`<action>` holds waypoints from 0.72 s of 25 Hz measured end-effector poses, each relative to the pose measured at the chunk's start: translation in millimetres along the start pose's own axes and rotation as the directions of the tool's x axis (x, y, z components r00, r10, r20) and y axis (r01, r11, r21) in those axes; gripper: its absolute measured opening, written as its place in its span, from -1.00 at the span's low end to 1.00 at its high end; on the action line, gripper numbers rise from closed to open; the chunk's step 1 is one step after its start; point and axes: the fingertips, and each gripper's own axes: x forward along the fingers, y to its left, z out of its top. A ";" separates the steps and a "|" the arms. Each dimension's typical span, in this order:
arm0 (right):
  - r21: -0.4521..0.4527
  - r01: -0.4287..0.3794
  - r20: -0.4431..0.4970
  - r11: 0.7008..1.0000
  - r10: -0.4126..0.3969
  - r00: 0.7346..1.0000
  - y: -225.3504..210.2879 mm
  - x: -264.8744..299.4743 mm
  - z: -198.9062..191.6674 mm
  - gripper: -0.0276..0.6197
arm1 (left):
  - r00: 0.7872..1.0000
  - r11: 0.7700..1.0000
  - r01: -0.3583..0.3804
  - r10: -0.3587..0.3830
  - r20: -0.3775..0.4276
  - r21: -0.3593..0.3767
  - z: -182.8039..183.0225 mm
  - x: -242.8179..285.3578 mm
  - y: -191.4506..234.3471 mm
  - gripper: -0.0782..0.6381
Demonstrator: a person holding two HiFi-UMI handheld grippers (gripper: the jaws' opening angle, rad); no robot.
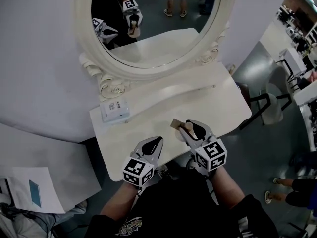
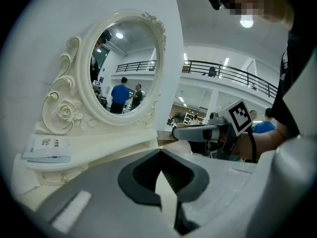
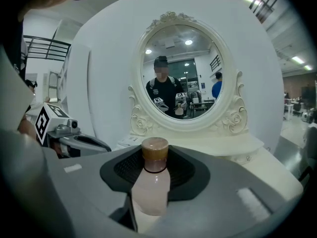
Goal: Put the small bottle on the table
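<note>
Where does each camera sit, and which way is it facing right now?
Head view: on the person's head, facing steeply down at the dressing table and mirror; both forearms, left gripper and right gripper show.
Left gripper view: on the left gripper, looking along its closed, empty jaws towards the mirror; right gripper at right.
Right gripper view: on the right gripper, looking along jaws clamped on the small bottle, straight at the mirror; left gripper at left.
Shared: both gripper views show the mirror and the other gripper.
</note>
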 end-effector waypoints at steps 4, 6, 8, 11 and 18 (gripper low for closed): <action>-0.016 -0.020 -0.006 1.000 0.020 1.000 7.2 11.7 4.5 -0.41 | 1.000 1.000 -0.021 0.021 0.012 -0.005 2.9 -9.6 8.8 -0.78; -0.027 -0.035 -0.011 0.999 0.035 0.999 10.7 18.6 7.1 -0.41 | 0.999 0.999 -0.037 0.037 0.022 -0.011 4.6 -13.9 14.1 -0.78; -0.036 -0.049 -0.010 0.998 0.049 0.999 12.8 25.5 10.5 -0.41 | 0.998 0.999 -0.053 0.053 0.028 -0.012 6.4 -17.2 19.5 -0.78; -0.044 -0.072 -0.008 0.996 0.072 0.997 13.3 35.0 14.4 -0.41 | 0.996 0.997 -0.078 0.078 0.032 -0.013 8.5 -19.7 25.5 -0.78; -0.060 -0.130 -0.017 0.990 0.130 0.991 3.9 55.4 17.5 -0.41 | 0.989 0.990 -0.141 0.142 0.040 -0.028 13.9 -12.2 36.7 -0.78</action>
